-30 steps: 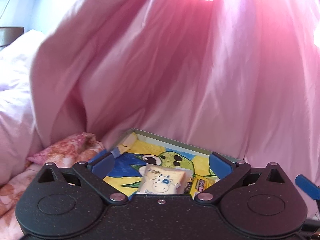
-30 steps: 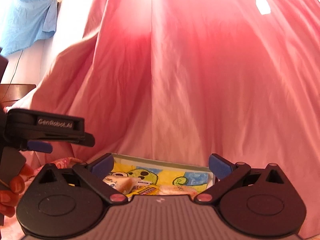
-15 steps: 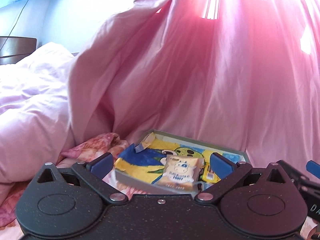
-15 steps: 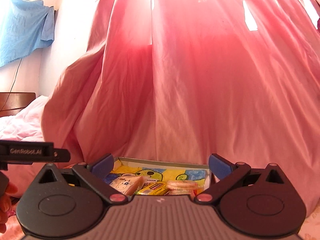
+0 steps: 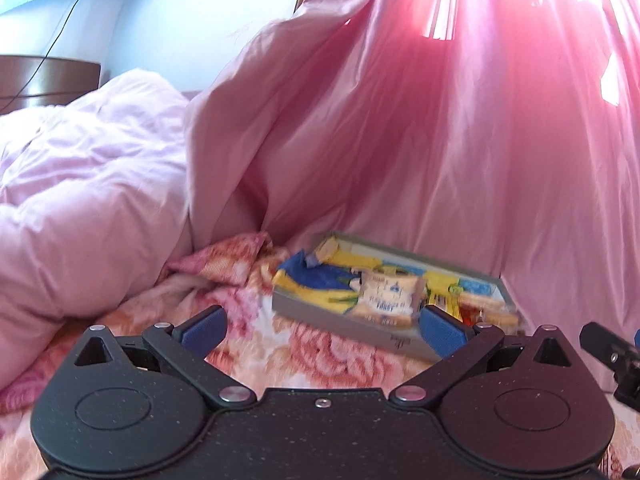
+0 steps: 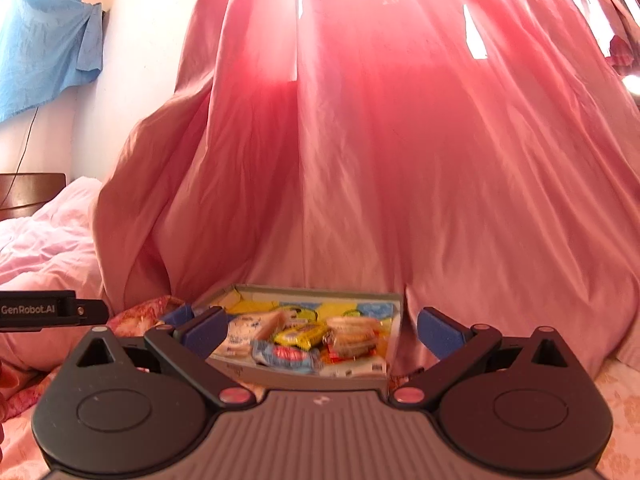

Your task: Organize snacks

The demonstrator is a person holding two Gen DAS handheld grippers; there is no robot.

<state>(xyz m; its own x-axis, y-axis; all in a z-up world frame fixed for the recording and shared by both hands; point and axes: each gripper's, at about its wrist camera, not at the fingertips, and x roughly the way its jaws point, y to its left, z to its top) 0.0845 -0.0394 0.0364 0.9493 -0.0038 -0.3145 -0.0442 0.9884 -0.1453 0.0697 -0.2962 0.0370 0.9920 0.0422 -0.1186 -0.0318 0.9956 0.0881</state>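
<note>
- I see a pink curtain (image 6: pixel 400 160) filling most of both views, hanging down to the bed behind the box.
- A pale pink duvet (image 5: pixel 80 184) is bunched up on the left; the floral bedsheet (image 5: pixel 320 356) lies under everything.
- A shallow grey box (image 6: pixel 312 376) with a yellow-and-blue cartoon lining sits on the bedsheet, its far side just beside the curtain.
- My left gripper (image 5: pixel 322 326) is spread wide and holds nothing; it sits apart from the box, whose near corner shows past the right finger.
- My right gripper (image 6: pixel 320 332) is also spread wide and empty, with the box framed between its blue fingers (image 6: pixel 440 334).
- Snacks lie inside the box: a white packet with a cow print (image 5: pixel 386 294) leaning toward the left end, a yellow bar (image 6: pixel 300 336) mid-box, a blue-and-red wrapper (image 6: pixel 286 356) at the near wall, and a wrapped biscuit (image 6: pixel 352 334) to the right.
- Both views are somewhat blurred; I cannot read the labels.
</note>
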